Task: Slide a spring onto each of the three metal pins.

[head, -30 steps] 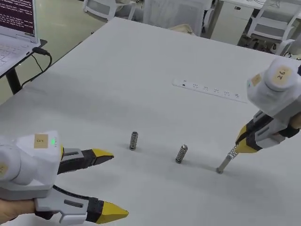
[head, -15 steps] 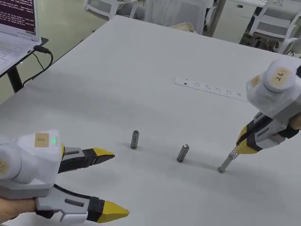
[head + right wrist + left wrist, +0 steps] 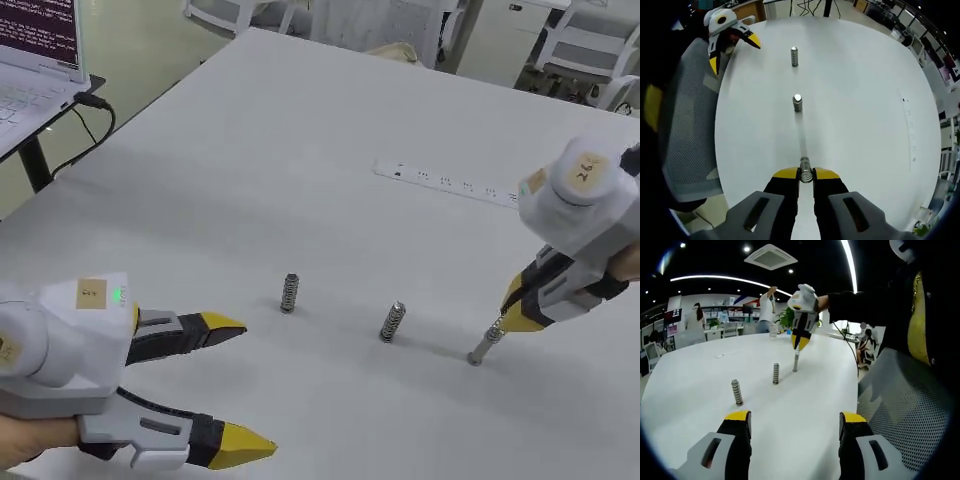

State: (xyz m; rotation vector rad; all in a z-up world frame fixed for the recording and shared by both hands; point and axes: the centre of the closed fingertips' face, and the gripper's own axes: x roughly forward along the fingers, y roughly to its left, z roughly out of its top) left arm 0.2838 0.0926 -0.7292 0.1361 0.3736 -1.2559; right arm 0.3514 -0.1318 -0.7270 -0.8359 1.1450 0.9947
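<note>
Third spring (image 3: 805, 175): clamped between the jaws of the right gripper (image 3: 520, 318) and seated over the top of the right pin (image 3: 484, 347) on the white table (image 3: 300, 150). It is best pressed straight down the pin's axis, with the grip eased so that no coil is snagged. Left pin (image 3: 290, 292) and middle pin (image 3: 391, 322): each is already sleeved. Left gripper (image 3: 245, 388): jaws are spread, nothing is held, and it is kept well apart.

Laptop (image 3: 35, 50) cropped, spring (image 3: 805, 172) half hidden by right tongs (image 3: 518, 319)
</note>
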